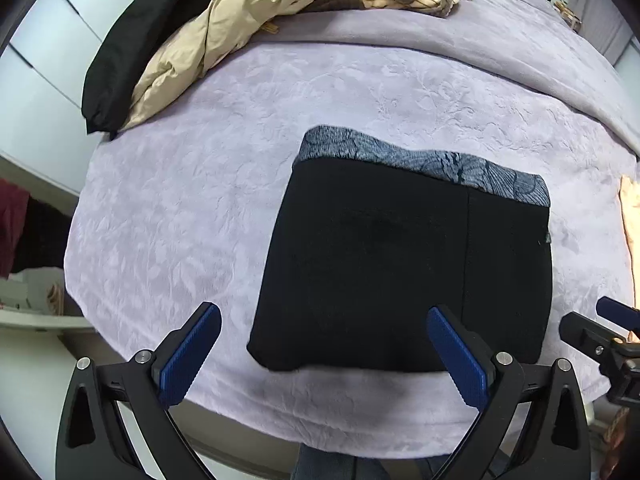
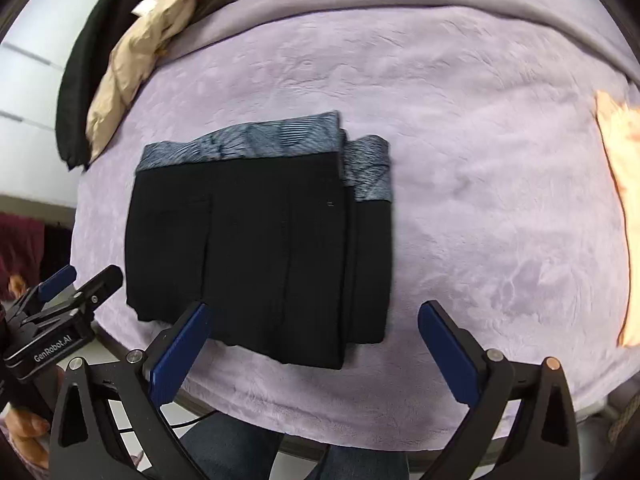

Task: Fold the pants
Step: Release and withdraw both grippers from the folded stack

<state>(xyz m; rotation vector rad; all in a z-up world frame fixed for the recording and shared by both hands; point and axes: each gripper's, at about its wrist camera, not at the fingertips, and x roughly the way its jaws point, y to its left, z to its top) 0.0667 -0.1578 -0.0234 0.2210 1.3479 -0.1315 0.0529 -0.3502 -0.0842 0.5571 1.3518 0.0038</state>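
The black pants [image 1: 404,264] lie folded in a compact rectangle on the lilac blanket [image 1: 200,208], with a grey patterned waistband [image 1: 424,164] along the far edge. They also show in the right wrist view [image 2: 260,248], stacked in layers. My left gripper [image 1: 324,356] is open and empty above the near edge of the pants. My right gripper [image 2: 316,352] is open and empty above the near right corner of the pants. The left gripper also shows in the right wrist view [image 2: 68,300], and the right gripper in the left wrist view [image 1: 600,332].
A pile of clothes with a beige jacket [image 1: 224,40] and a black garment [image 1: 132,44] lies at the far left of the bed. A peach cloth [image 2: 620,200] lies at the right. The bed's near edge [image 1: 320,432] is close below the grippers.
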